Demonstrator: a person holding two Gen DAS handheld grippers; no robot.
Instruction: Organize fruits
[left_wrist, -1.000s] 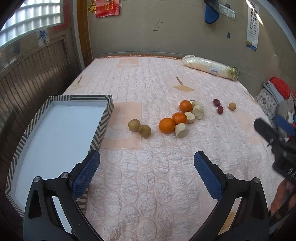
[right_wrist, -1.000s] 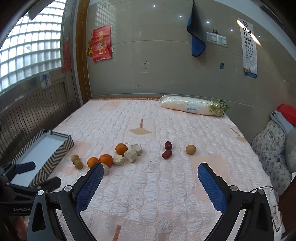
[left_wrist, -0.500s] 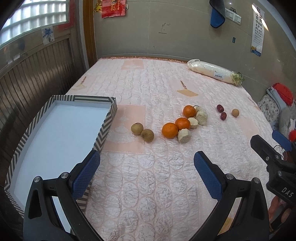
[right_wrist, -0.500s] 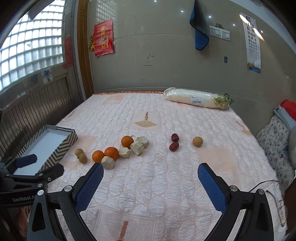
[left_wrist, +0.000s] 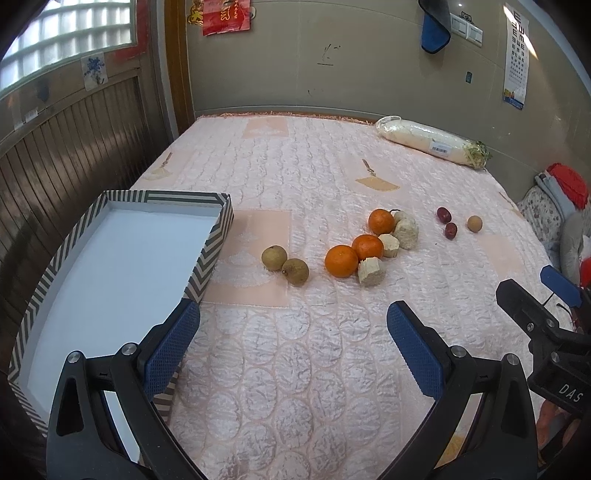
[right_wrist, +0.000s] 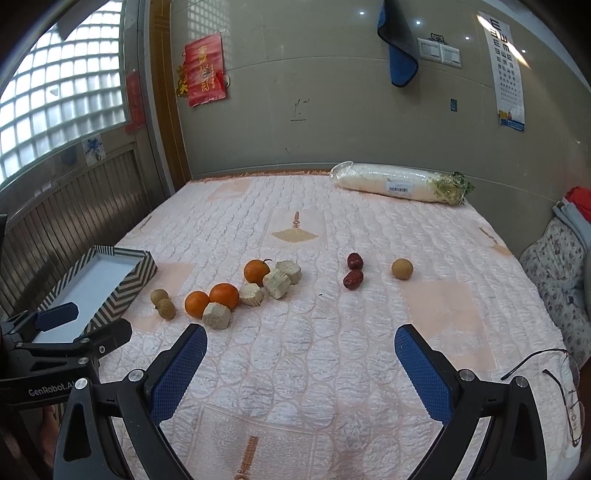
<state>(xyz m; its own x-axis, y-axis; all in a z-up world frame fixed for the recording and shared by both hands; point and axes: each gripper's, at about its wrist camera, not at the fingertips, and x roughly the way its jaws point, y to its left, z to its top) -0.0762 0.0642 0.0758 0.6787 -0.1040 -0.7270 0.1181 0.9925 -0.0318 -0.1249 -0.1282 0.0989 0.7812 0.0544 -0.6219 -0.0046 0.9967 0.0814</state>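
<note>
Fruit lies scattered on a pink quilted bed (left_wrist: 295, 350). Three oranges (left_wrist: 341, 261) (right_wrist: 224, 295) cluster mid-bed among several pale cut chunks (left_wrist: 371, 271) (right_wrist: 217, 315). Two brown round fruits (left_wrist: 274, 257) (right_wrist: 166, 308) lie left of them, nearer the striped box (left_wrist: 210, 243) (right_wrist: 122, 291), which is white inside and holds nothing. Two red dates (left_wrist: 450, 230) (right_wrist: 353, 279) and a tan ball fruit (left_wrist: 474, 223) (right_wrist: 402, 268) lie to the right. My left gripper (left_wrist: 293, 343) is open, short of the fruit. My right gripper (right_wrist: 301, 363) is open too, nothing between its fingers.
A wrapped white radish (left_wrist: 432, 143) (right_wrist: 399, 182) lies at the bed's far edge by the wall. Folded clothes (left_wrist: 561, 206) pile up off the right side. Eyeglasses (right_wrist: 565, 391) rest at the near right corner. A slatted wall runs along the left.
Both grippers have tilted slightly so the fruit sits a little lower in each view. Their jaws stay open and no fruit has moved.
</note>
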